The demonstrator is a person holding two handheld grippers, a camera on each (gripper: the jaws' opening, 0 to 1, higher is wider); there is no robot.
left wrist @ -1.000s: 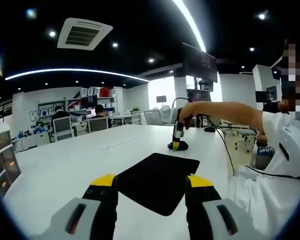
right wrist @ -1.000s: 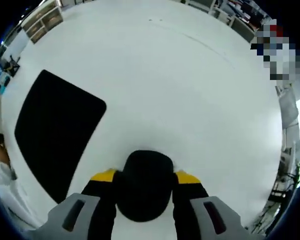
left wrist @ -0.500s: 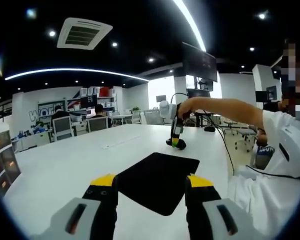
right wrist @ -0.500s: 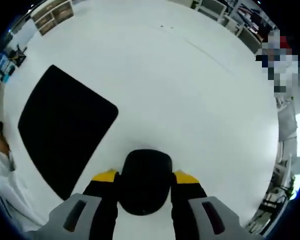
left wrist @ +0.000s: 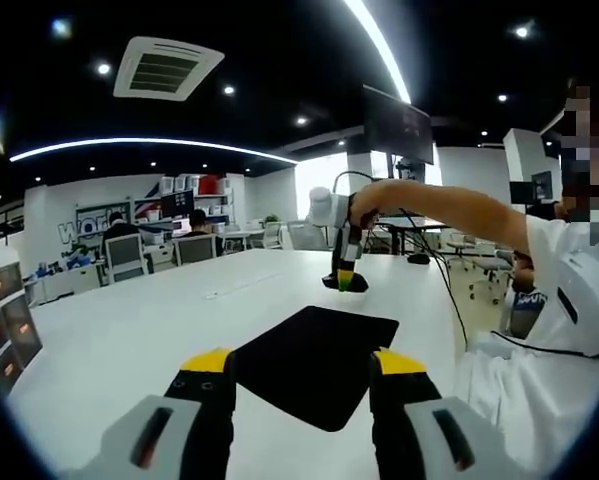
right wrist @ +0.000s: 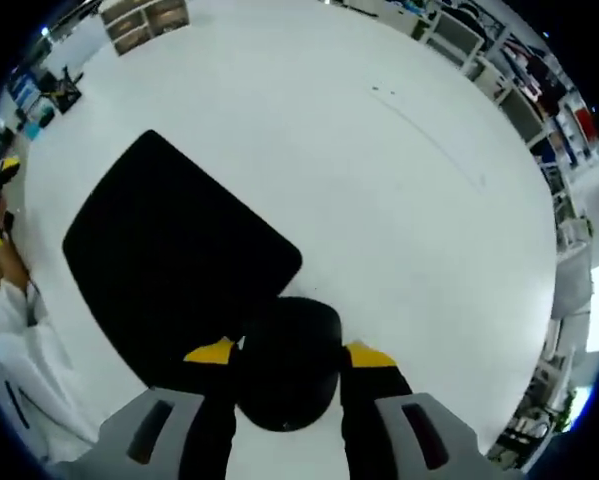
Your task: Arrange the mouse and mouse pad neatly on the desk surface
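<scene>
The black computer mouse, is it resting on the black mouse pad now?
No, in the left gripper view the black computer mouse hangs in the right tool, above the white desk, beyond the black mouse pad.

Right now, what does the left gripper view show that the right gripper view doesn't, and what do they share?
The left gripper view alone shows the office beyond the desk: ceiling lights, a ceiling vent, chairs, seated people, and the right gripper from outside, lifted above the desk in the person's hand.

The right gripper view alone looks straight down and shows the black mouse clamped between its own jaws, at the pad's corner.

Both show the black mouse pad lying flat on the white desk, and the person's white sleeve.
</scene>
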